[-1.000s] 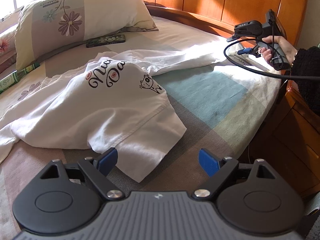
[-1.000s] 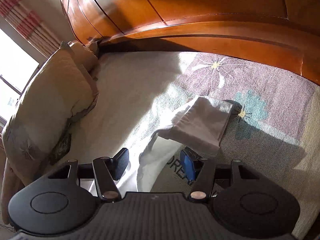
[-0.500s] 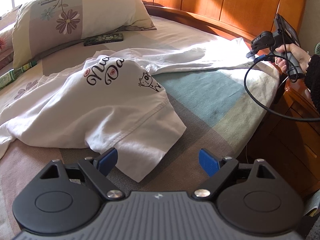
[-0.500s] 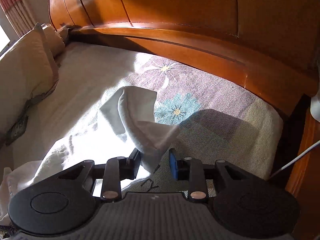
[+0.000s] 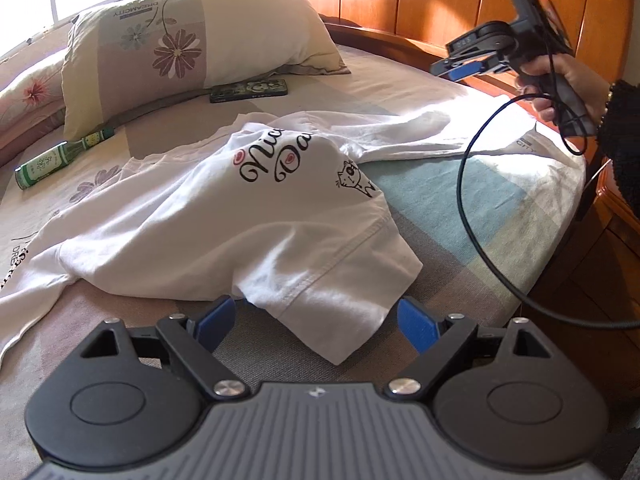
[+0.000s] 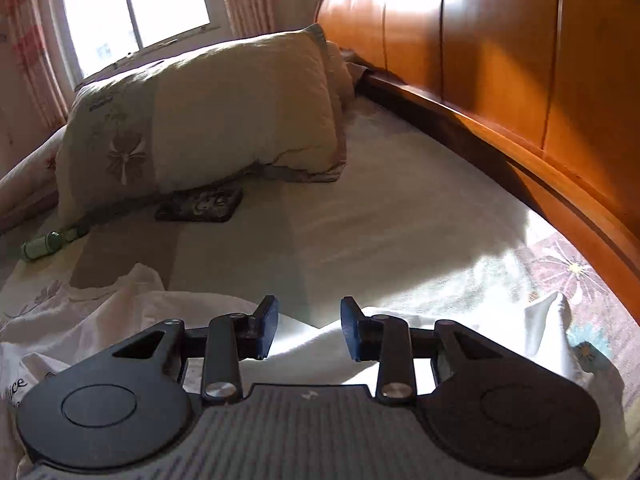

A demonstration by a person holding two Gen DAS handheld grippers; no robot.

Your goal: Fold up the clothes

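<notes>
A white T-shirt (image 5: 224, 216) with black script print lies crumpled on the bed. Its long sleeve (image 5: 416, 128) stretches toward the headboard side. In the left wrist view my left gripper (image 5: 316, 322) is open low over the bed's near edge, and the shirt's hem corner (image 5: 332, 320) lies between its blue pads. A hand holds my right gripper (image 5: 448, 69) in the air above the sleeve end. In the right wrist view the right gripper (image 6: 308, 322) is open and empty, with the white sleeve (image 6: 552, 320) on the sheet below it.
A flowered pillow (image 5: 192, 40) lies at the bed's head, with a dark phone (image 5: 248, 90) and a green bottle (image 5: 60, 156) beside it. The wooden headboard (image 6: 520, 80) curves along the right. A black cable (image 5: 472, 208) hangs from the right gripper past the bed edge.
My right gripper was shut on the sleeve half a second ago; it has let go, opened, risen and turned toward the pillow. The sleeve now lies on the bed. The left gripper barely moved.
</notes>
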